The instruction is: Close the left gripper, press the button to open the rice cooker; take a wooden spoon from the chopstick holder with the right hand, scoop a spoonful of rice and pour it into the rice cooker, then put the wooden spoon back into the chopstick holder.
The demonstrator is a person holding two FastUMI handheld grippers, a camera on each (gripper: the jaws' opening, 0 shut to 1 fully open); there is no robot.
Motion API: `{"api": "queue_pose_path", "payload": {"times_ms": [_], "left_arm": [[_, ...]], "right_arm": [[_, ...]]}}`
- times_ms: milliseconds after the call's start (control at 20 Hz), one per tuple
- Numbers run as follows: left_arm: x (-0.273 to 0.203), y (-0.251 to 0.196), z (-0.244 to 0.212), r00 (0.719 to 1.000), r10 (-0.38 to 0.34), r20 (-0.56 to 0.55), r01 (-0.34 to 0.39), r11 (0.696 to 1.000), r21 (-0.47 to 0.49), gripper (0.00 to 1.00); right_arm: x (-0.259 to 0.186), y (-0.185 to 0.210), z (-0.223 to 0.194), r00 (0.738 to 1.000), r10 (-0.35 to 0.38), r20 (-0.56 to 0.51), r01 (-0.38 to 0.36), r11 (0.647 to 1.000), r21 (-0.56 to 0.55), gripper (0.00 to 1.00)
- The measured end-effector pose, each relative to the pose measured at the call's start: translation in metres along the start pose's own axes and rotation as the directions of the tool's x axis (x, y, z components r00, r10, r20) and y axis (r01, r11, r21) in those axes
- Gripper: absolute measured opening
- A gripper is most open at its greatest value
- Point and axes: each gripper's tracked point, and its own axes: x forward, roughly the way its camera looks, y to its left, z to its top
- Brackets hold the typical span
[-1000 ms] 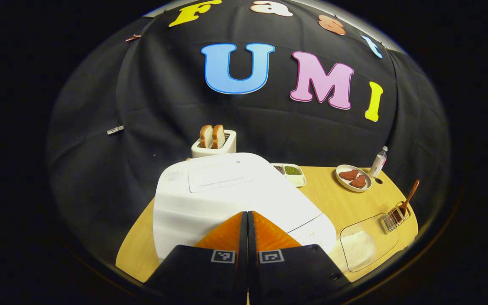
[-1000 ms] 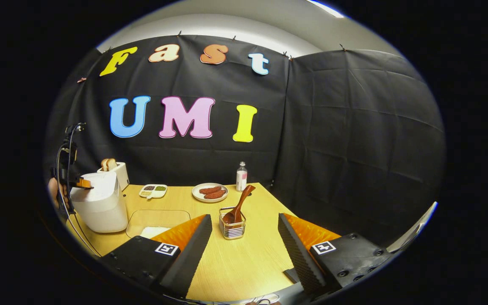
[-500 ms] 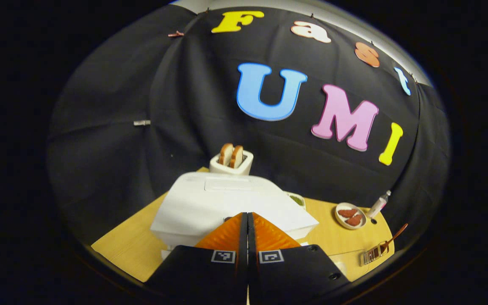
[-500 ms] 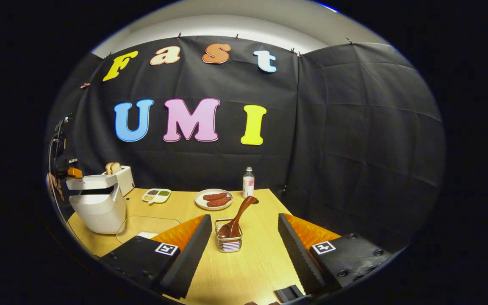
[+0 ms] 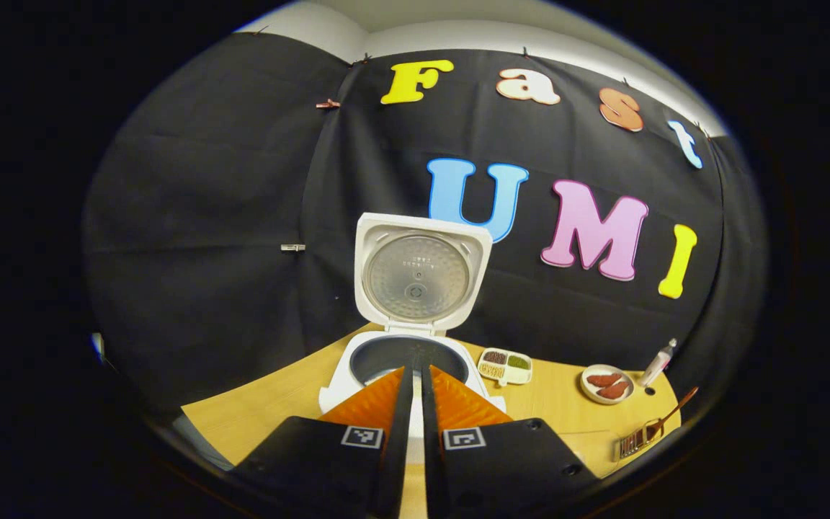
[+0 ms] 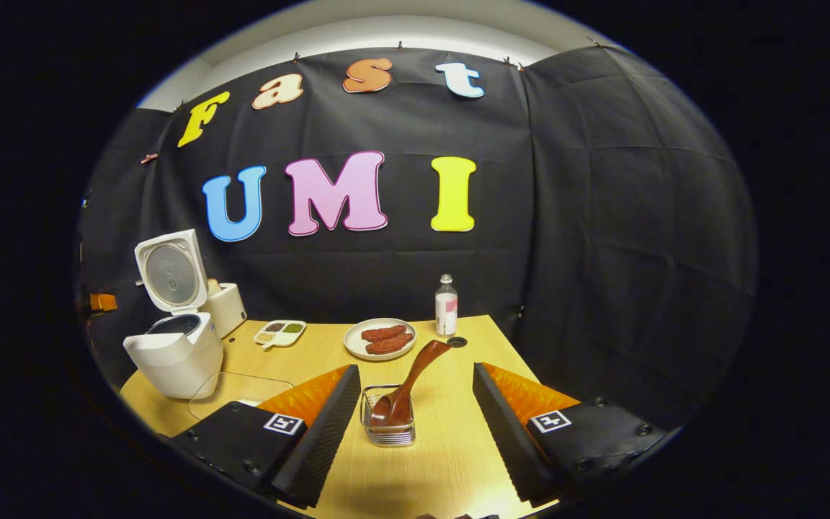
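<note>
The white rice cooker (image 5: 357,375) stands open, its lid (image 5: 418,274) upright and the dark inner pot (image 5: 386,353) showing. My left gripper (image 5: 415,375) hovers just in front of it, shut with only a thin slit between the fingers and nothing held. In the right gripper view the cooker (image 6: 177,353) is at the far left of the table. My right gripper (image 6: 415,369) is open. The wire chopstick holder (image 6: 387,425) sits between its fingers, untouched. A wooden spoon (image 6: 422,364) leans in the holder, handle pointing up and to the right.
A clear tray with rice (image 6: 242,389) lies beside the cooker. A toaster (image 6: 228,306) stands behind the cooker. A divided condiment dish (image 6: 279,333), a plate of sausages (image 6: 380,339) and a small bottle (image 6: 446,306) line the back of the wooden table (image 6: 444,461).
The cooker's lid has swung from closed to fully upright. My left gripper has drawn back from the cooker. My right gripper has come closer to the chopstick holder.
</note>
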Motion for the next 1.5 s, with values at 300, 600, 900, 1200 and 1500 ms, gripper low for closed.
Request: {"api": "queue_pose_path", "payload": {"times_ms": [300,600,900,1200,1500], "left_arm": [[-0.045,-0.034,-0.043,0.996,0.057,-0.066,-0.053,0.996,0.068,0.96],[-0.076,-0.065,-0.085,0.986,0.07,-0.152,-0.056,0.994,0.096,0.98],[-0.105,-0.074,-0.11,0.972,0.077,-0.223,-0.051,0.992,0.12,0.98],[-0.121,-0.059,-0.118,0.964,0.119,-0.237,-0.091,0.988,0.128,0.97],[-0.124,-0.062,-0.129,0.96,0.099,-0.263,-0.075,0.992,0.101,0.97]], "right_arm": [[0.054,-0.018,-0.026,0.995,0.05,-0.088,-0.045,0.997,0.058,0.98],[0.106,-0.009,-0.058,0.973,0.142,-0.183,-0.111,0.979,0.169,0.99],[0.163,0.008,-0.09,0.949,0.173,-0.262,-0.095,0.953,0.287,0.99],[0.19,0.013,-0.109,0.93,0.188,-0.317,-0.052,0.919,0.392,0.79],[0.188,0.017,-0.112,0.916,0.18,-0.358,-0.021,0.914,0.405,0.22]]}}
